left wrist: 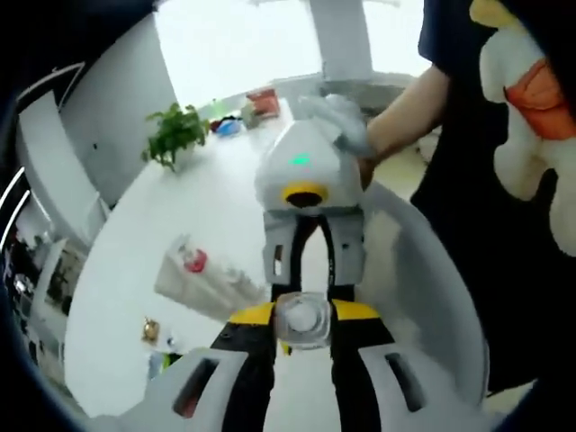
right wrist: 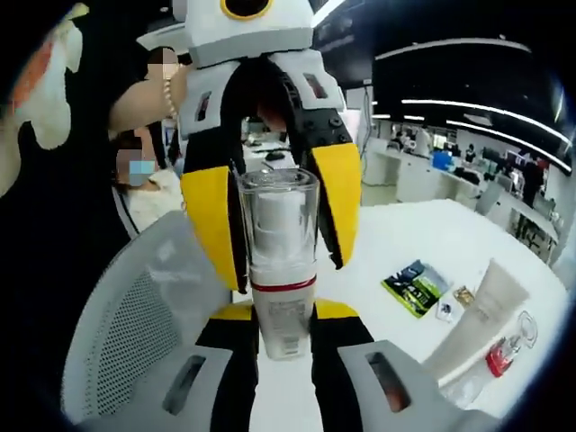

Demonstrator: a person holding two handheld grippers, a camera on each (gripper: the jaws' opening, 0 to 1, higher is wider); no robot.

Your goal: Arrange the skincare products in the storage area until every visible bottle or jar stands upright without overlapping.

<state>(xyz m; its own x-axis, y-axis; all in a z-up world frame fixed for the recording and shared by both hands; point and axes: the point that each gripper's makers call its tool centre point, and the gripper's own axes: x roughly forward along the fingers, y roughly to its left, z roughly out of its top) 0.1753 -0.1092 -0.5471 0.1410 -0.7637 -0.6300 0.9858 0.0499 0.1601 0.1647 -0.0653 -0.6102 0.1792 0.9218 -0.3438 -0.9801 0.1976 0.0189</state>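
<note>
Bottle [right wrist: 282,261] under inspection is clear plastic with a transparent cap over a white pump head, a red band at the collar and faint print on its body. It sits between the right gripper [right wrist: 281,315] jaws at its base, while the left gripper [right wrist: 279,211], entering from ahead, has its yellow-padded jaws flanking the cap end. In the left gripper view the bottle [left wrist: 301,319] appears end-on between that left gripper [left wrist: 301,333] jaws, with the right gripper [left wrist: 310,256] closed on its far end.
</note>
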